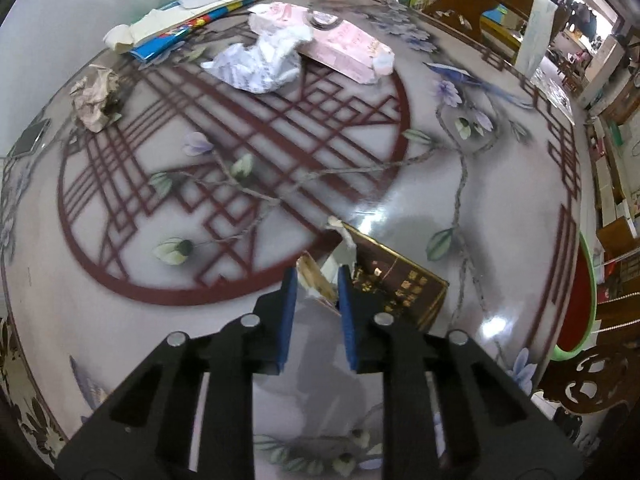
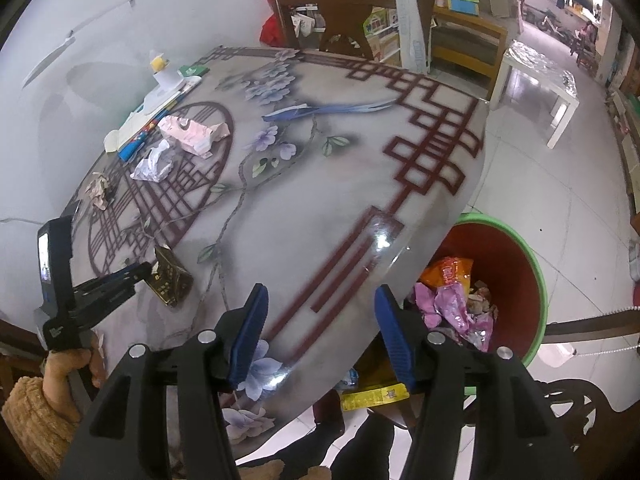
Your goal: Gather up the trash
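A torn brown and gold box (image 1: 396, 284) lies on the patterned table (image 1: 420, 184). My left gripper (image 1: 318, 280) has its blue pads on both sides of the box's torn open flap, shut on it. In the right wrist view the left gripper (image 2: 146, 270) meets the box (image 2: 170, 278) at the table's left. My right gripper (image 2: 320, 300) is open and empty above the table's near edge. A red bin with a green rim (image 2: 516, 276) stands on the floor to the right, holding wrappers. Crumpled white paper (image 1: 260, 62) and a crumpled brown paper ball (image 1: 94, 100) lie farther back.
A pink tissue pack (image 1: 344, 46) with a small glass on it, a roll of paper, a blue strip and a white item stand at the table's far side. Wooden chairs (image 2: 344, 4) stand behind the table. A white side table (image 2: 536, 80) is on the floor.
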Action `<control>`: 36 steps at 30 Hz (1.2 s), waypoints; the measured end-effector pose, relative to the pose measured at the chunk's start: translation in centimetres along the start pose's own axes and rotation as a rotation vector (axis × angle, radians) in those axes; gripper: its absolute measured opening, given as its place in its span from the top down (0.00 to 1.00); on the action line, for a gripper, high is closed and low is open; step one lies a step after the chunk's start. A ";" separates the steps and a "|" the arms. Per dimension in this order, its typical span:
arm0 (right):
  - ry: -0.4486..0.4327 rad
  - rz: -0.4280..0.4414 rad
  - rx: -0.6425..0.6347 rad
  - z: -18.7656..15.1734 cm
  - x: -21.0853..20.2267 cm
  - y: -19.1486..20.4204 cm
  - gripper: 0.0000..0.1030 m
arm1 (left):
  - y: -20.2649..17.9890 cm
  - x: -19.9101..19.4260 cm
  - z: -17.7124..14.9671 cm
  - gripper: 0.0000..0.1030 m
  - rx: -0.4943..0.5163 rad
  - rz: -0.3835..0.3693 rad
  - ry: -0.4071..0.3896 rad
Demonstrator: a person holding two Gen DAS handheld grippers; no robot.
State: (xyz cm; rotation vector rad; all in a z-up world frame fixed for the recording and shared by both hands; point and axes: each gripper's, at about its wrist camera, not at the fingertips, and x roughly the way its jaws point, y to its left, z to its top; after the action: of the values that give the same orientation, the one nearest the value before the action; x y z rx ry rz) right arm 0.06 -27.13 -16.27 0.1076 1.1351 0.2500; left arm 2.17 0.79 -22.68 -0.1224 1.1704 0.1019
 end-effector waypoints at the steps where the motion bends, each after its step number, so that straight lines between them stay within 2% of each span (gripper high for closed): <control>1: 0.004 0.001 -0.002 0.1 0.2 0.1 0.47 | 0.3 -0.3 -0.1 0.80 -0.016 -0.005 0.001; 3: 0.014 0.004 -0.008 0.2 0.7 0.3 0.47 | 0.8 -0.8 -0.4 0.69 -0.052 -0.010 -0.002; 4: 0.018 0.006 -0.011 0.3 0.8 0.5 0.47 | 1.0 -1.0 -0.6 0.51 -0.082 -0.024 -0.001; 5: 0.023 0.008 -0.015 0.4 1.1 0.6 0.47 | 1.1 -1.1 -0.7 0.42 -0.110 -0.039 -0.002; 9: 0.029 0.017 -0.034 0.9 1.4 1.2 0.47 | 1.1 -0.7 -0.6 0.31 -0.217 -0.104 0.046; 11: 0.032 0.022 -0.032 1.0 1.6 1.2 0.47 | 1.1 0.0 -0.3 0.26 -0.268 -0.091 0.061; 13: 0.037 0.024 -0.030 1.0 1.7 1.2 0.47 | 1.1 0.8 0.1 0.25 -0.308 -0.055 0.080; 15: 0.043 0.024 -0.026 0.9 1.9 1.1 0.47 | 1.2 1.2 0.3 0.25 -0.331 -0.059 0.086; 20: 0.060 0.022 -0.011 0.8 2.4 0.6 0.47 | 0.2 1.8 1.0 0.27 -0.279 -0.029 0.070; 21: 0.061 0.022 -0.010 0.8 2.5 0.6 0.47 | 0.0 1.8 1.1 0.32 -0.261 -0.039 0.072; 22: 0.063 0.022 -0.010 0.9 2.5 0.6 0.47 | -0.2 1.9 1.1 0.43 -0.244 -0.050 0.078; 25: 0.068 0.027 -0.015 1.1 2.7 0.7 0.47 | -0.3 1.7 1.7 0.63 -0.180 -0.070 0.072; 28: 0.076 0.036 -0.030 1.3 3.2 1.3 0.47 | -0.2 1.1 2.4 0.67 -0.098 -0.069 0.046; 31: 0.083 0.044 -0.040 1.6 3.7 1.8 0.47 | -0.2 0.8 2.9 0.66 0.016 -0.037 0.030; 32: 0.086 0.048 -0.044 1.7 3.9 1.9 0.47 | -0.2 0.8 3.0 0.63 0.045 -0.043 0.041; 36: 0.100 0.058 -0.060 2.1 4.7 2.7 0.47 | -0.1 0.7 2.5 0.53 0.046 -0.010 0.040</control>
State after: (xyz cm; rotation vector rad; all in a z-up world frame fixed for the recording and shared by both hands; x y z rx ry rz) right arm 3.41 -23.28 -18.96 0.0752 1.2242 0.3440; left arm 4.71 1.09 -22.36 -0.0901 1.2110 0.0637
